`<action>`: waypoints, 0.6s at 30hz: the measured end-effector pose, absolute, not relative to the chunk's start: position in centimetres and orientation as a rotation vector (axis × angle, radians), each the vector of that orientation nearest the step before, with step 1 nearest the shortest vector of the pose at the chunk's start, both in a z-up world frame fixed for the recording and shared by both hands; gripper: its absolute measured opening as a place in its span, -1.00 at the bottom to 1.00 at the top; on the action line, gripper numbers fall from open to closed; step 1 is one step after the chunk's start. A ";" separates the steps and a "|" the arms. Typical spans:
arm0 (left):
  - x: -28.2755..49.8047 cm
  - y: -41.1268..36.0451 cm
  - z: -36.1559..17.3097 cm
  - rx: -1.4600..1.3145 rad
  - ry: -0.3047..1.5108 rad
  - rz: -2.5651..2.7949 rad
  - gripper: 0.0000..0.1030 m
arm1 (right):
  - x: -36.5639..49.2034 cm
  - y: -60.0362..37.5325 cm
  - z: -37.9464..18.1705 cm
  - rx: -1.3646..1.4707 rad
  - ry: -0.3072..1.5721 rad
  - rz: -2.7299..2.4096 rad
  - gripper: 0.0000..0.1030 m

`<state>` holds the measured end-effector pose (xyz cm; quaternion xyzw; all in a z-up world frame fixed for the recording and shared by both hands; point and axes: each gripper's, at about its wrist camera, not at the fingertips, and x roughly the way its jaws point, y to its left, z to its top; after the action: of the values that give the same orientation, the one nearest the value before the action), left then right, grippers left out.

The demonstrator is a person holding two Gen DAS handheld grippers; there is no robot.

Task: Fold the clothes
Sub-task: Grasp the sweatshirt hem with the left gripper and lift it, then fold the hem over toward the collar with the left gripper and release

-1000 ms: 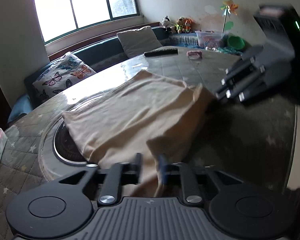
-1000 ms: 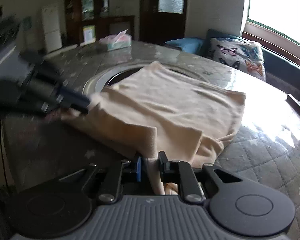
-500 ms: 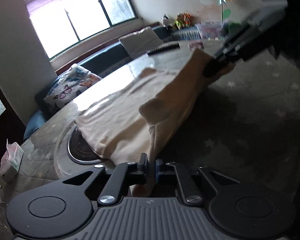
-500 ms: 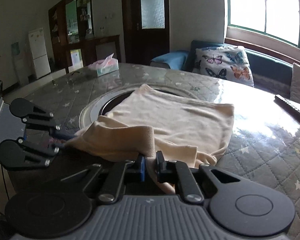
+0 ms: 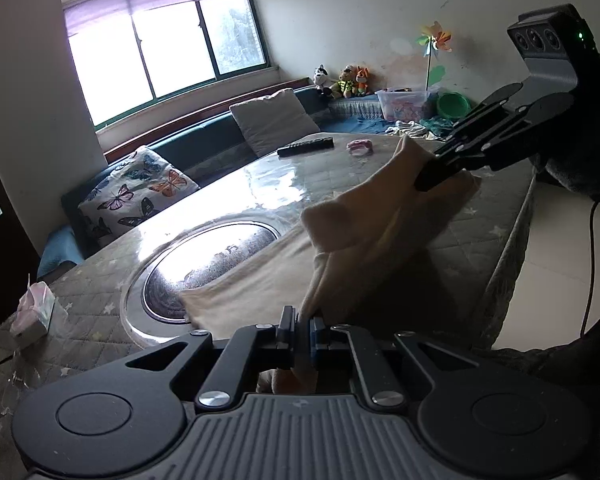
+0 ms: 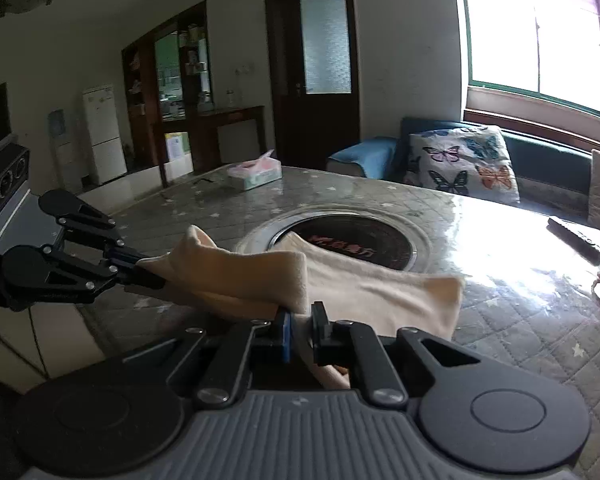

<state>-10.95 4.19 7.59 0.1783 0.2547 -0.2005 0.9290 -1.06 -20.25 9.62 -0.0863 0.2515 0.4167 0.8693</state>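
Cream knit cloth (image 5: 260, 292) is pinched in both of your grippers right now: the left gripper (image 5: 299, 330) has its 2 fingers closed on the near edge, fabric bunching out between them, and the right gripper (image 6: 299, 326) is clamped the same way on the other near corner. Each one shows in the other's camera, raised above the quilted table (image 6: 520, 340) with the edge stretched between them and sagging in the middle. The rest of the garment lies flat farther out, its far edge partly covering the round metal-ringed inset (image 5: 204, 264) at the table's centre.

To do this fold well, I'd judge you should keep both grips level and the lifted edge taut, carry it forward over the flat part, and lay it down so the corners line up before you release. Watch the thick doubled flap near the left gripper; it could drop crooked.

Your left gripper points across the table toward the window side, tilted slightly down; the right one reaches in from the side, angled down to the cloth.

Beyond lie a remote control (image 5: 306, 146), a tissue box (image 6: 254, 174) and a butterfly cushion (image 5: 138, 196).
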 end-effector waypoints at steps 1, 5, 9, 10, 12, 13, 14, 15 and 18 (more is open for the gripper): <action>-10.4 4.2 7.6 0.358 0.522 -0.405 -0.86 | -1.0 -20.0 9.7 -0.189 0.529 0.873 -0.83; -7.2 4.9 8.0 0.307 0.535 -0.386 -0.86 | 1.2 -19.2 9.8 -0.187 0.538 0.852 -0.83; -2.9 5.7 7.8 0.295 0.549 -0.355 -0.86 | 5.2 -17.5 9.9 -0.198 0.553 0.829 -0.83; -1.4 5.8 7.5 0.290 0.563 -0.346 -0.86 | 6.5 -17.0 9.7 -0.204 0.562 0.820 -0.83; 1.6 6.1 6.6 0.275 0.603 -0.326 -0.86 | 8.8 -16.1 9.2 -0.203 0.584 0.804 -0.83; 3.0 6.3 5.8 0.276 0.623 -0.314 -0.86 | 10.7 -15.5 8.6 -0.195 0.604 0.790 -0.83; 4.6 6.5 5.1 0.262 0.654 -0.299 -0.86 | 11.9 -14.9 7.9 -0.190 0.621 0.782 -0.83; 6.0 6.8 4.2 0.247 0.684 -0.294 -0.85 | 12.8 -14.5 7.5 -0.190 0.630 0.773 -0.83; 8.9 7.4 1.7 0.210 0.752 -0.250 -0.79 | 16.0 -12.9 4.5 -0.167 0.695 0.730 -0.82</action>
<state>8.92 7.38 1.69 0.1020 0.3655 -0.1217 0.9172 15.98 -12.94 4.46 -0.0799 0.3326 0.3492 0.8724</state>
